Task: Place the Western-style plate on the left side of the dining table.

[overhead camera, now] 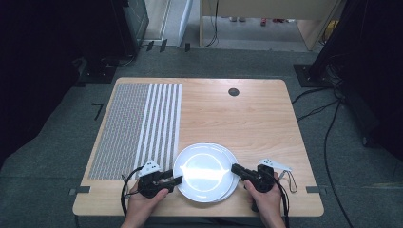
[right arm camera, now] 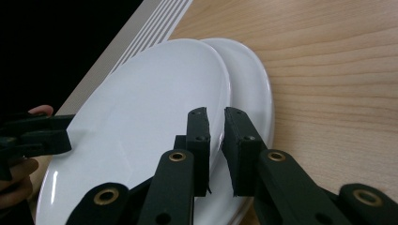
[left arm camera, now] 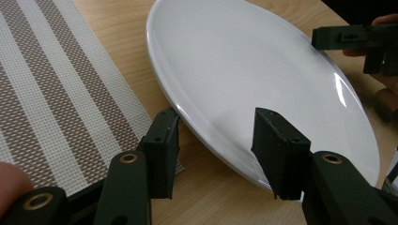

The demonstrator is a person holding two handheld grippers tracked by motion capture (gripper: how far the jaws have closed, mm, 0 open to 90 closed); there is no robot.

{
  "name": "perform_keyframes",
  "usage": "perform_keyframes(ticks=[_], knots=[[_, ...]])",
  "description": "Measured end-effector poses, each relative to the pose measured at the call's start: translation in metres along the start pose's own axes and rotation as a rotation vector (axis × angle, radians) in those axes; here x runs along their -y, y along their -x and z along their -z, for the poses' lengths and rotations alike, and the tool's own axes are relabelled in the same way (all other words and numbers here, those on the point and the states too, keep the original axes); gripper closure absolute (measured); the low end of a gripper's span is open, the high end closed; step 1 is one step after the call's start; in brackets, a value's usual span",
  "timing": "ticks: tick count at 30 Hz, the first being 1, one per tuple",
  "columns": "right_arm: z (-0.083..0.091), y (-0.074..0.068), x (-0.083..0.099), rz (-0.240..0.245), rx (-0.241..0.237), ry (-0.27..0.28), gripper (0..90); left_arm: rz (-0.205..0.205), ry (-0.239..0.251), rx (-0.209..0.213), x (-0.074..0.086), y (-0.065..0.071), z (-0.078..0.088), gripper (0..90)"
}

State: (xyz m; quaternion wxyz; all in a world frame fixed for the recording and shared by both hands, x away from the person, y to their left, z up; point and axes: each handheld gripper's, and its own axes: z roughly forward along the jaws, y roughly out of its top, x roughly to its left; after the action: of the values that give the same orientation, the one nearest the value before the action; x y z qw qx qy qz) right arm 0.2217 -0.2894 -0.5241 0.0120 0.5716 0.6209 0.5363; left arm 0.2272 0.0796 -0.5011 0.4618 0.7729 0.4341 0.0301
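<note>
In the high view, the right gripper (overhead camera: 236, 168) pinches the top plate (overhead camera: 202, 171) rim near the table's (overhead camera: 247, 118) front edge, while the left gripper (overhead camera: 177, 179), half-wide, straddles the opposite rim to lift it evenly.

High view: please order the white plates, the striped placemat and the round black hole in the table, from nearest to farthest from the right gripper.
1. White plates: directly at the right gripper, its jaws on the top plate's right rim.
2. Striped placemat: beyond the plates, on the table's left side.
3. Round black hole: near the table's far edge; roughly as far as the placemat, too close to call.
</note>
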Motion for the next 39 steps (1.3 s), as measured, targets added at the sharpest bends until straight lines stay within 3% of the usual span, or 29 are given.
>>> perform_keyframes(ticks=[16,25,31,39], knots=[[-0.011,-0.01,0.007,0.034,-0.056,-0.038,81.2,0.031,0.036,-0.017,-0.002,-0.012,0.018,54.0],[-0.013,-0.009,0.007,0.023,-0.048,-0.041,79.7,0.003,0.011,-0.051,-0.002,-0.012,0.016,55.3],[-0.013,-0.007,0.008,-0.031,-0.027,-0.037,77.8,0.017,0.01,-0.036,-0.002,-0.014,0.016,55.4],[-0.018,-0.01,0.011,-0.096,-0.019,-0.025,81.7,0.025,0.006,-0.013,-0.002,-0.015,0.016,60.1]])
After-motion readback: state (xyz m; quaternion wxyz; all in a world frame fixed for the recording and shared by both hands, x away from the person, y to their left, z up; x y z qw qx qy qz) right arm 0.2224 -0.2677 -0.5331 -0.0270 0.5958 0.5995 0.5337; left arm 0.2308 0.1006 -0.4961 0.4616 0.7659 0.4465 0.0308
